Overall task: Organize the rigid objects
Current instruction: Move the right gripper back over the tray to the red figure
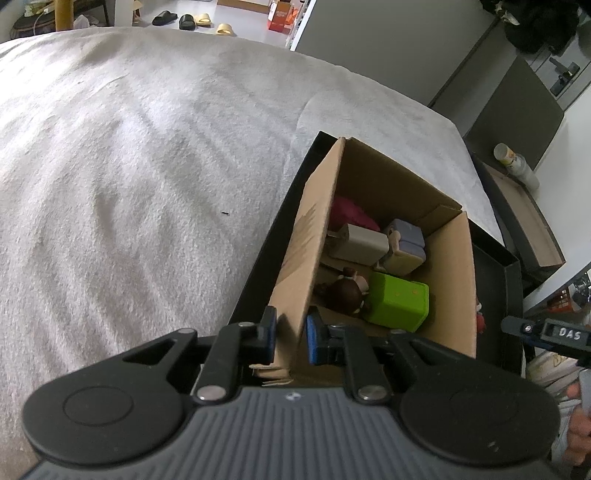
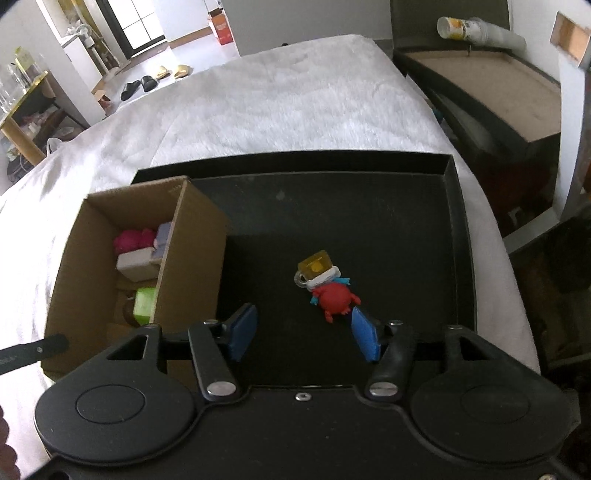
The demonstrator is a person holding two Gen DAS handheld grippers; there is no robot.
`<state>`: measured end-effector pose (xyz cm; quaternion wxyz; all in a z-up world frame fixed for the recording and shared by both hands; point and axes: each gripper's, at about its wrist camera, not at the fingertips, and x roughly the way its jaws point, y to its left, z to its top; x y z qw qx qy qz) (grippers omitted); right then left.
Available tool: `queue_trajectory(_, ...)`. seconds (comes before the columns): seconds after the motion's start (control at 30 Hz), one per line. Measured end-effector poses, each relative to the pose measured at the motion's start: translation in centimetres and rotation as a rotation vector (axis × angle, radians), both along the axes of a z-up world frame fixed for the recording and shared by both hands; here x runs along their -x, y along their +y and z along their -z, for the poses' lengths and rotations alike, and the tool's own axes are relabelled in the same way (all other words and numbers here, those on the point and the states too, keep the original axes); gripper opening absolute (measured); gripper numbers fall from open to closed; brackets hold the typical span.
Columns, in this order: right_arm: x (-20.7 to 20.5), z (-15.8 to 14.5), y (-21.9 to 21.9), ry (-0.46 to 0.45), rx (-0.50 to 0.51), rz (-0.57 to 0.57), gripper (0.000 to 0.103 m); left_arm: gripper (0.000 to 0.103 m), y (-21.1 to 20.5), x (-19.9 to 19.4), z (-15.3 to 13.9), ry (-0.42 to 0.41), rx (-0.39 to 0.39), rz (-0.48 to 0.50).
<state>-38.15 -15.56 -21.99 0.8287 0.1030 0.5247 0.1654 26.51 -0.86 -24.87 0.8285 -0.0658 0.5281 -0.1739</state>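
Observation:
A cardboard box (image 1: 456, 280) stands in a black tray (image 2: 458, 221) on the bed. It holds a green block (image 1: 400, 299), a brown-haired figure (image 1: 345, 291), a white block (image 1: 360, 243), a lilac-and-beige toy (image 1: 404, 243) and a magenta toy (image 1: 349, 214). My left gripper (image 1: 290, 338) is shut on the box's left wall. In the right wrist view the box (image 2: 74, 258) is at the left. A red figure with a yellow head (image 2: 328, 288) lies on the tray floor. My right gripper (image 2: 303, 334) is open just short of it.
A white fluffy blanket (image 1: 129, 166) covers the bed. A dark cabinet with stacked paper cups (image 2: 476, 27) stands at the right. Slippers (image 2: 147, 83) lie on the floor beyond the bed. The right gripper's edge shows in the left wrist view (image 1: 546, 332).

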Motion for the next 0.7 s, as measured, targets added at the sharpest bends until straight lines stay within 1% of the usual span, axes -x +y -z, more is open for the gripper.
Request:
queue_trajectory(0.07, -0.3, 0.9, 0.0, 0.001, 0.008, -0.008, 0.059, 0.015, 0.0, -0.1, -0.1, 0.003, 0.000, -0.002)
queue_trajectory(0.1, -0.4, 1.3, 0.0, 0.002, 0.013, -0.010, 0.062, 0.015, -0.1, -0.1, -0.1, 0.003, 0.000, -0.003)
queue_trajectory(0.23, -1.1, 2.9, 0.3, -0.002, 0.067, -0.041, 0.068, 0.015, -0.2, -0.1, -0.2, 0.004, -0.003, -0.005)
queue_trajectory(0.27, -1.3, 3.2, 0.4, -0.007, 0.073, -0.055, 0.072, 0.015, -0.2, -0.1, -0.1, 0.003, -0.004, -0.006)
queue_trajectory(0.3, -1.5, 3.5, 0.5, -0.010, 0.078, -0.063, 0.074, 0.015, -0.2, -0.1, -0.1, 0.003, -0.006, -0.005)
queue_trajectory(0.47, -2.6, 4.7, 1.0, -0.033, 0.069, -0.122, 0.078, 0.015, -0.2, -0.1, -0.1, 0.003, -0.008, -0.006)
queue_trajectory(0.7, -3.8, 6.1, 1.1, -0.026, 0.024, -0.152, 0.078, 0.015, -0.5, -0.2, 0.2, 0.006, -0.018, -0.011)
